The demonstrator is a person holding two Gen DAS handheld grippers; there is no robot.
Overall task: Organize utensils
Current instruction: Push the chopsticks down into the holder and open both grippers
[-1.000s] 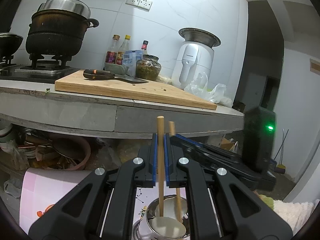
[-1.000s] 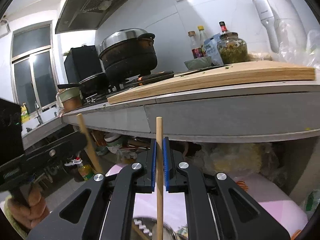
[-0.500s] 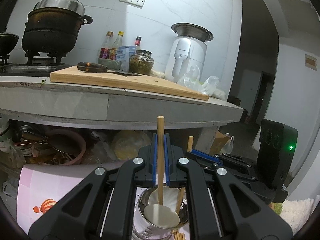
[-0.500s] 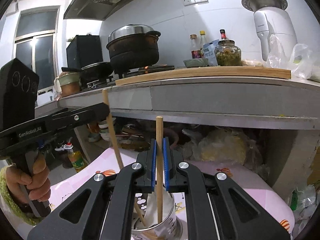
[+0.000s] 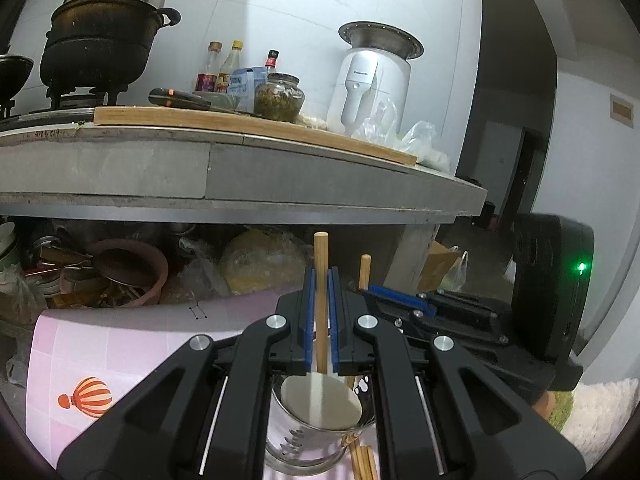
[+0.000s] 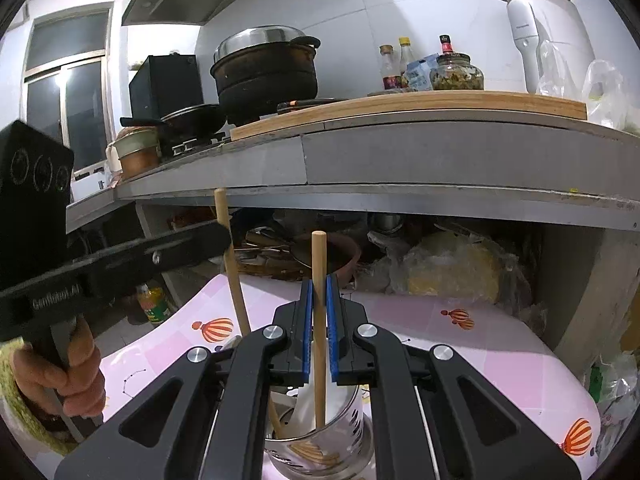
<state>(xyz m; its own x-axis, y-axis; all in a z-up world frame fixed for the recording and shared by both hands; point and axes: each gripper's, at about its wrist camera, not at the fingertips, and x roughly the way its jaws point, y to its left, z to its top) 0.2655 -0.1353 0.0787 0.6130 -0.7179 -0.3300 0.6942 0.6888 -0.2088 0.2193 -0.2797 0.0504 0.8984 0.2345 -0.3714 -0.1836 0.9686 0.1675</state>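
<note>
My left gripper (image 5: 319, 280) is shut on the upright wooden handle (image 5: 321, 256) of a utensil. Its round white head (image 5: 320, 400) sits in the mouth of the perforated metal holder (image 5: 304, 440) on the pink mat. My right gripper (image 6: 319, 284) is shut on a second wooden handle (image 6: 319, 256), whose lower end stands inside the same holder (image 6: 320, 436) beside a white blade (image 6: 306, 404). In the right wrist view the left gripper (image 6: 224, 236) comes in from the left with its handle (image 6: 234, 280) tilted. In the left wrist view the right gripper (image 5: 374, 290) is close on the right.
A grey counter (image 5: 304, 184) overhangs just behind, bearing a wooden cutting board (image 5: 240, 122), a knife, a black pot (image 5: 100, 48), a jar, bottles and a white appliance (image 5: 376, 80). Pots and bags crowd the shelf below. Loose wooden sticks (image 5: 362, 456) lie by the holder.
Both grippers have sunk with their utensils, so the counter edge now sits higher in both views. The heads reach deeper into the metal holder. Both grips are unchanged.
</note>
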